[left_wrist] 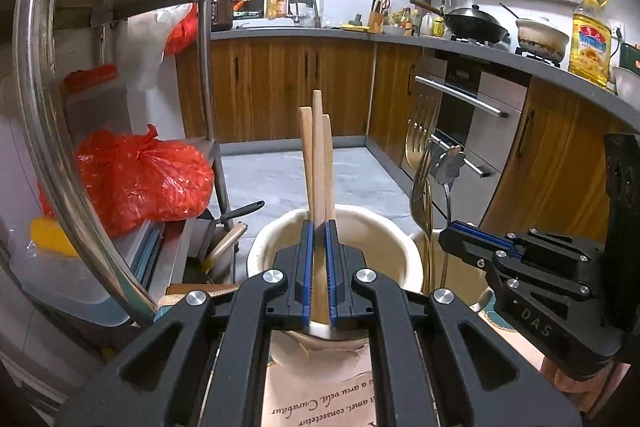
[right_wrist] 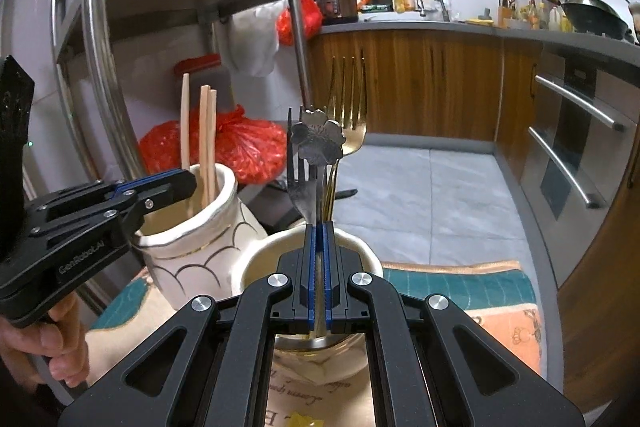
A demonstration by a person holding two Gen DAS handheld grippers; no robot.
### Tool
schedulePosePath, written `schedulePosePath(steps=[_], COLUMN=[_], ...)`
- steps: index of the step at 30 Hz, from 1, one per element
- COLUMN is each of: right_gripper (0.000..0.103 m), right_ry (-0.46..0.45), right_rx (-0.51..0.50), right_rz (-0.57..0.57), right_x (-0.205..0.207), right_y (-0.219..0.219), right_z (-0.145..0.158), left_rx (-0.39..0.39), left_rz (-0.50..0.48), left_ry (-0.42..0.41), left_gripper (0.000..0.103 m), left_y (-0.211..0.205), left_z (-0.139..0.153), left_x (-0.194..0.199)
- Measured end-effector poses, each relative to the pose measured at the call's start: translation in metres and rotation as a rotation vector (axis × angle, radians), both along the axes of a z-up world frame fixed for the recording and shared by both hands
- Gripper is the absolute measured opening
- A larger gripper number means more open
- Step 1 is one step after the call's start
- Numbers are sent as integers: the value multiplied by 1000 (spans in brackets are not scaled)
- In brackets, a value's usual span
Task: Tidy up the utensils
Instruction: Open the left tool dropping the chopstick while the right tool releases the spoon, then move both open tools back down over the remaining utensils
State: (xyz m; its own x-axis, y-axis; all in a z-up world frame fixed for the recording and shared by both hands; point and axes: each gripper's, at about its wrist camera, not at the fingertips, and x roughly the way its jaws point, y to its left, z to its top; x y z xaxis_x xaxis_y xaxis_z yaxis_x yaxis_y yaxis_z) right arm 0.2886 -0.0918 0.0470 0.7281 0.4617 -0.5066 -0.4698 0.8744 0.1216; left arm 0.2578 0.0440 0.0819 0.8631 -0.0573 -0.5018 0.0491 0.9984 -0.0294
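My left gripper (left_wrist: 319, 227) is shut on a bundle of wooden chopsticks (left_wrist: 318, 155). They stand upright over a cream ceramic holder with scallop lines (left_wrist: 264, 243). The right wrist view shows that holder (right_wrist: 192, 259), the chopsticks (right_wrist: 206, 139) and the left gripper (right_wrist: 188, 183) at its rim. My right gripper (right_wrist: 319, 227) is shut on thin metal handles above a second cream cup (right_wrist: 256, 259). A gold fork (right_wrist: 352, 131), a dark fork (right_wrist: 298, 187) and a flower-ended utensil (right_wrist: 318, 141) rise from it. In the left wrist view these forks (left_wrist: 420, 195) and the right gripper (left_wrist: 446, 237) are on the right.
Both cups stand on a printed placemat (right_wrist: 460, 287) near the table's edge. A steel shelf rack (left_wrist: 48, 107) with red plastic bags (left_wrist: 140, 179) stands close on the left. Wooden cabinets and an oven (left_wrist: 468, 115) line the far side. A hand (right_wrist: 60, 347) holds the left gripper.
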Motion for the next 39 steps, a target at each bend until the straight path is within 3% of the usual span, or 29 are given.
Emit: schedulePosePath(steps=[8,16,19,22,29,39], right_gripper=[4,9,12,19,22,25], right_ry=[6,-13,-12,-1,74,202], right_rx=[7,-2,-21,-39,-78,-100], right_rz=[0,15,23,31,51,73], right_x=[0,-15,-22,-29,-44,-62], right_y=[0,-9,-14,-21,-39,-58], right_z=[3,15,20,22,16,-15], left_rx=[-1,-9,-10,-6,10,13], left_rz=[4,13,18,26,-7,-92], left_ry=[-6,-50,-54,-46,24,183], left_gripper=[9,40,46,46,46,46], left_y=[0,4,6,8,-1,-23], left_z=[3,14,20,22,9,-46], left_x=[-1,-17,-27,-38,-70,-95])
